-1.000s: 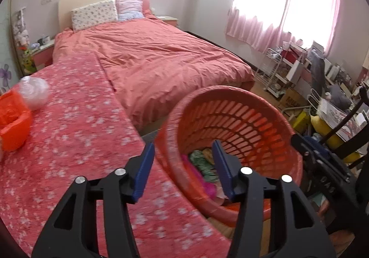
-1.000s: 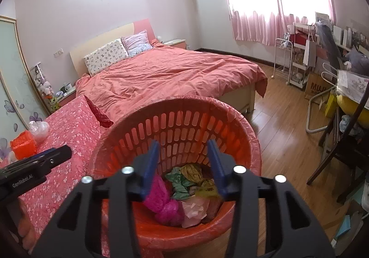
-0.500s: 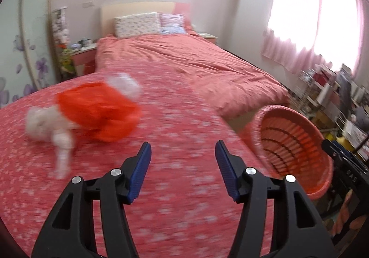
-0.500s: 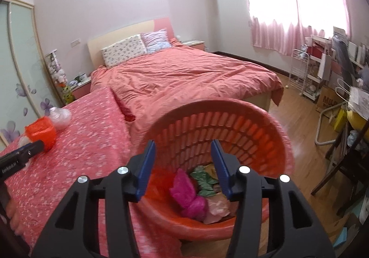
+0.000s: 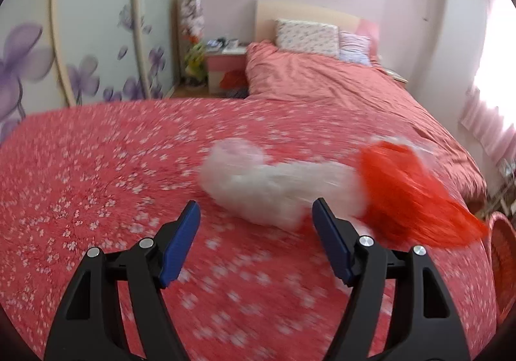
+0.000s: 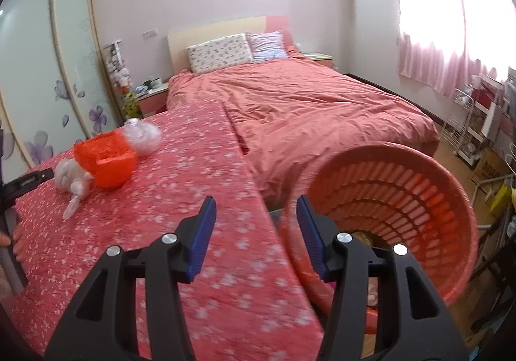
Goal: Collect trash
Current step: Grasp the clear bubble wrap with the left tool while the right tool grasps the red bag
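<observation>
A crumpled white plastic bag (image 5: 258,186) and an orange plastic bag (image 5: 406,193) lie on the red flowered cloth (image 5: 96,183), blurred by motion. My left gripper (image 5: 256,240) is open and empty, just short of the white bag. In the right wrist view the white bag (image 6: 72,178), the orange bag (image 6: 106,162) and a clear plastic wad (image 6: 143,136) lie at the far left. My right gripper (image 6: 254,232) is open and empty over the cloth's edge, beside the orange slatted basket (image 6: 419,199), which holds some trash.
A bed (image 6: 306,106) with a pink duvet and pillows lies behind the cloth-covered surface. A nightstand (image 5: 225,67) stands by the wardrobe doors (image 5: 80,38). Racks and chairs (image 6: 483,122) crowd the right side under the curtained window.
My left gripper has swung left from the basket toward the bags, which now sit right in front of it. My right gripper has shifted left, off the basket's middle to its rim.
</observation>
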{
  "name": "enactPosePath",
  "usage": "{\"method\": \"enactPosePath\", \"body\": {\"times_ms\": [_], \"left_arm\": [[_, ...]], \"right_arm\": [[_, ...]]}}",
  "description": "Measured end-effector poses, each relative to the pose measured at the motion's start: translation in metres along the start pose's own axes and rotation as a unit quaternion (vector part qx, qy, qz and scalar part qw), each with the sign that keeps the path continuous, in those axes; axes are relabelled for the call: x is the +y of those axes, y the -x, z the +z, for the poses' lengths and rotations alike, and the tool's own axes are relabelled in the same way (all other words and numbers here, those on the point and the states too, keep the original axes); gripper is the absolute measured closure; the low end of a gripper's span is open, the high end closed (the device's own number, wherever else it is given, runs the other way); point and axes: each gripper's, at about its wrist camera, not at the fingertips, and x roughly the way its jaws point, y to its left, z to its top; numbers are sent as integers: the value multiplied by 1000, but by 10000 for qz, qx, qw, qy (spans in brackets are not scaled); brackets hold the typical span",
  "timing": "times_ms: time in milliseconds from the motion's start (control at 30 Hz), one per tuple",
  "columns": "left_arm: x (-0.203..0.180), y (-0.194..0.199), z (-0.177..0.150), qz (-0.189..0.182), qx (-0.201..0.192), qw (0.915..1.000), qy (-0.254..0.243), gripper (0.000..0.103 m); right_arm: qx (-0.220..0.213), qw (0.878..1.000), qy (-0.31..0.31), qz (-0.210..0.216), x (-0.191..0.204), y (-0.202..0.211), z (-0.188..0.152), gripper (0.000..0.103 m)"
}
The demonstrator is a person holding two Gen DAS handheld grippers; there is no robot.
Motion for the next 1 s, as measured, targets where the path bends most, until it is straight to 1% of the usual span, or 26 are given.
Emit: {"method": "enactPosePath", "body": {"times_ms": [100,167,200,267,400,467,500,533,600,633,667,800,1000], "left_arm": [[11,-12,8,-174,54,9996,201,32],[11,-16,11,-294,54,9994,184,25],[7,-21,13,-252,74,9996,83,20],[2,-31,14,-149,189,9997,-33,20],[4,-56,14,-294,565,9979,-105,20],[2,-64,12,-382,749,9964,-142,28],[2,-67,13,-442,809,9957,-101,35],[5,-67,13,-478,767,9959,-75,52],[6,-66,14,-555,770,9955,-76,62],[8,-65,13,-546,734,9958,-62,70],[10,-63,13,-557,696,9960,-67,73],[26,-50,10,-492,509,9975,2,78],[52,-23,10,-351,183,9991,123,78]], "right_arm": [[30,9999,131,63,17,-5,2,52],[47,9997,215,105,27,-7,4,52],[62,9996,258,129,32,-8,5,52],[87,9993,318,163,39,-12,6,52],[132,9986,461,217,52,-16,5,52],[166,9981,538,247,59,-17,4,52],[173,9979,567,257,62,-18,4,52],[183,9976,609,273,66,-18,4,52],[200,9970,675,311,75,-18,4,52],[203,9968,696,332,78,-19,4,52],[204,9966,717,357,80,-19,5,52],[180,9953,827,467,97,-21,8,51],[134,9929,953,692,127,-28,16,51]]}}
